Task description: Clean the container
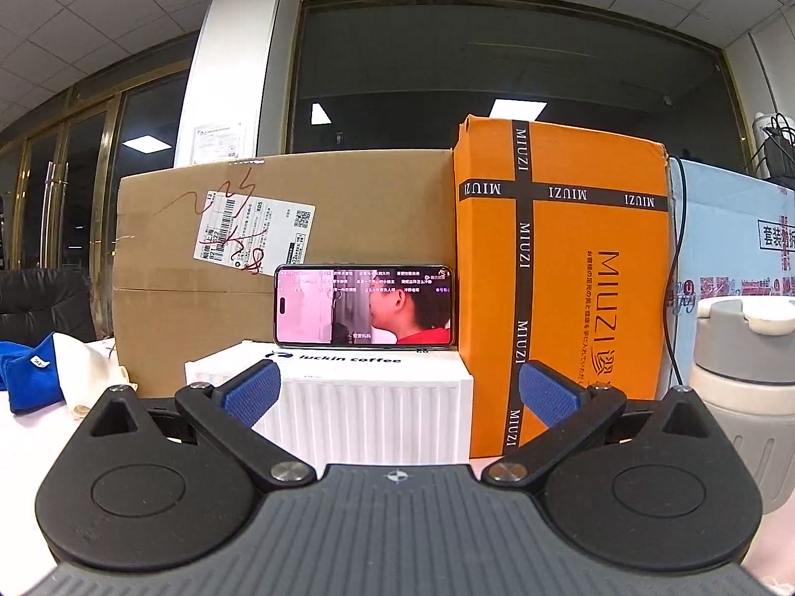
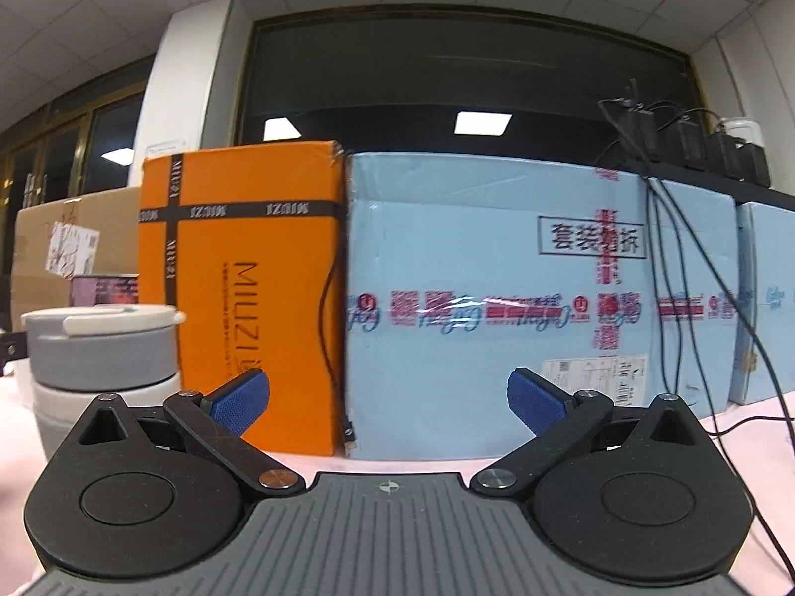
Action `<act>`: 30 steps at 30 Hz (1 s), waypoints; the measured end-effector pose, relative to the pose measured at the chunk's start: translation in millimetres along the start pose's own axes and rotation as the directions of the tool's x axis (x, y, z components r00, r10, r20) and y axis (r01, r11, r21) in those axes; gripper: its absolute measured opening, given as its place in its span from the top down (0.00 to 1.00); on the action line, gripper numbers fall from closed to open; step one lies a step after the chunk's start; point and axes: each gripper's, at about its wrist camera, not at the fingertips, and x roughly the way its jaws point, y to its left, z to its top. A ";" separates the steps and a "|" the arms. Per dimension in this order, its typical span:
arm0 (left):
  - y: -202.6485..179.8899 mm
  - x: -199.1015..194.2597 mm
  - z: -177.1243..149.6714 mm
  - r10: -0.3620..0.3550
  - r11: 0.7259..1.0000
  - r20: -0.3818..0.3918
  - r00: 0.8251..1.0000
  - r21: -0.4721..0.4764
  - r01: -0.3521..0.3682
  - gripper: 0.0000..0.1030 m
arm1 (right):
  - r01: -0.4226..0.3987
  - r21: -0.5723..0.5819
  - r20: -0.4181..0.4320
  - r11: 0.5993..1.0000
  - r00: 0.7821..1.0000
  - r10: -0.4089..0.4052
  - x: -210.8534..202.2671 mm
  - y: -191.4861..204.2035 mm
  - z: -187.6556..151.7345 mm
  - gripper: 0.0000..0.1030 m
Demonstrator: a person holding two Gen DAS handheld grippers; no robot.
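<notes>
Starting cold: left gripper (image 1: 397, 392) and right gripper (image 2: 387, 400) both spread wide, holding nothing, low over the bench (image 1: 30, 442). Container (image 1: 740, 387), a grey-lidded cup with pale body, stands upright between the two of them, near the back row of boxes, just in front of the orange box (image 1: 561, 268). Blue cloth (image 1: 27, 372) sits at the bench's left edge, beside a white cloth (image 1: 84, 372).

My read, step is reach-and-fetch:
- left takes the blue cloth, pinching a bunched fold
- right grips the cup body below the lid
- avoid the dangling cable (image 2: 328, 308) behind it
</notes>
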 end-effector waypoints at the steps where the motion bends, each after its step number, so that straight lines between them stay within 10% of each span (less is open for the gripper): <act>1: 0.1 0.3 0.0 0.003 1.000 0.001 1.000 -0.001 -0.003 0.00 | -0.002 0.003 -0.002 1.000 1.000 0.002 -0.4 -0.4 0.1 0.00; 30: -2.8 -0.4 0.9 0.019 1.000 0.020 1.000 0.019 -0.020 0.00 | 0.020 0.111 -0.028 0.994 0.999 -0.017 1.0 -18.6 -0.3 0.00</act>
